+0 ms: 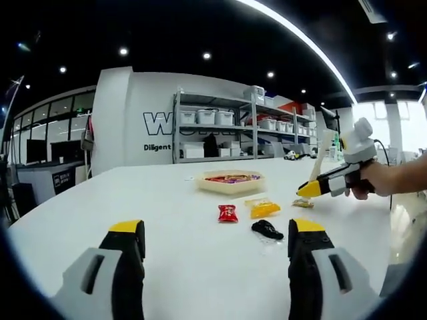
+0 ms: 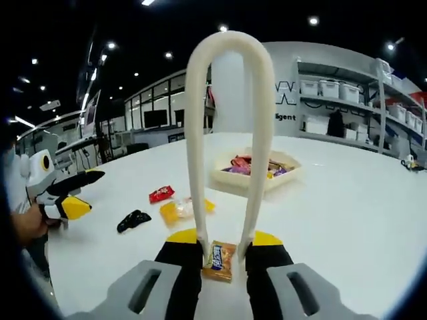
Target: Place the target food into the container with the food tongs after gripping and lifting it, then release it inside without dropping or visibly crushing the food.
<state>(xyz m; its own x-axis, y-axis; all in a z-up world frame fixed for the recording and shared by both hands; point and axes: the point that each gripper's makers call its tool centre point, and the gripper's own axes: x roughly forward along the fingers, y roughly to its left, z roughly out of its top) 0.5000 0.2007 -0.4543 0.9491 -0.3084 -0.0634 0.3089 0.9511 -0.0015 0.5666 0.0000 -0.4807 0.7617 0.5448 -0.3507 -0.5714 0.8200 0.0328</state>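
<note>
While the white table (image 2: 360,200) spreads broad beneath both grippers, the container (image 2: 257,175) — a shallow cream tray already holding several wrapped sweets — sits near its middle, well apart from the loose packets. Nearer the right gripper lie a yellow packet (image 2: 179,211), a red packet (image 2: 161,194) and a black packet (image 2: 133,220), each apart from the others.

In the right gripper view, the right gripper (image 2: 225,241) clasps the food tongs (image 2: 230,120), whose white loop rises between the jaws and whose two arms run down to either side of a small orange snack packet (image 2: 219,261). The arms stand just beside the packet; whether they already pinch it or only straddle it cannot be told — the tips are hidden by the jaws.

The left gripper (image 1: 217,230) hangs over the table with its jaws spread wide, holding nothing.

The step in hand looks like gripping the packet. To do it well, the squeeze should probably be only firm enough to stop slipping, the lift straight up, the carry level towards the tray, and the release low inside its rim.
</note>
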